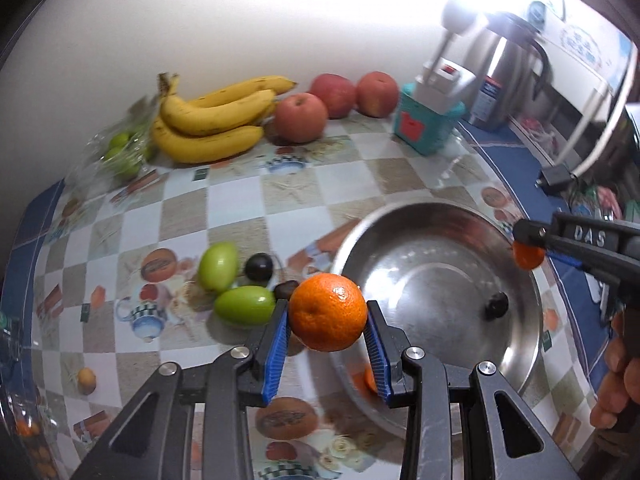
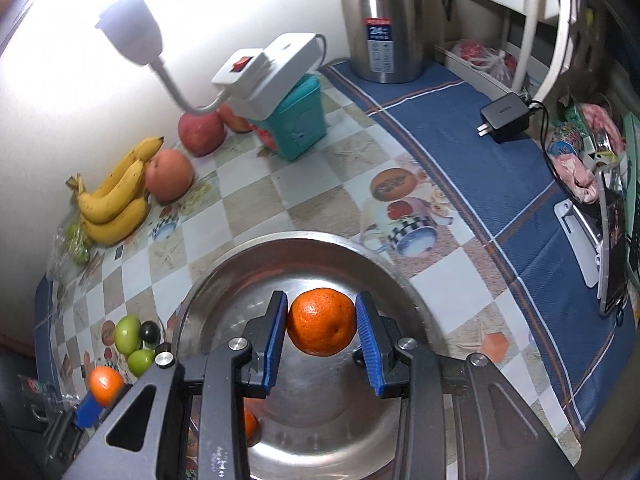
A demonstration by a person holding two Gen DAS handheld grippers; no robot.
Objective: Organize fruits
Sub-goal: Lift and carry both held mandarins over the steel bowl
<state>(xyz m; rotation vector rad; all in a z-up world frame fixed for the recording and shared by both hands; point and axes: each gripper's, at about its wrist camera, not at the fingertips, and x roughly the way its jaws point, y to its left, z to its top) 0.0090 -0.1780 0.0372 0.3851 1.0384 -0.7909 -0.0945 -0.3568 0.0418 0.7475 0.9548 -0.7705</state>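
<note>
Each gripper is closed on an orange. The right gripper (image 2: 321, 322) holds its orange (image 2: 321, 322) right over the middle of the metal bowl (image 2: 224, 276) — nearer to dropping. The left gripper (image 1: 327, 312) holds its orange (image 1: 327, 312) over the bowl's left rim, so the bowl lies to its right. Oranges are round — no long side.

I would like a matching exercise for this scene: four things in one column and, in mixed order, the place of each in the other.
Things:
1. orange in the right gripper
2. banana bunch
3. dark round fruit
4. kettle

Places:
A. on the blue cloth at the back
B. inside the steel bowl, lying on its bottom
C. against the white wall, beside the apples
D. held above the steel bowl

Pairs: 1-D, 2-C, 3-B, 4-A
</note>
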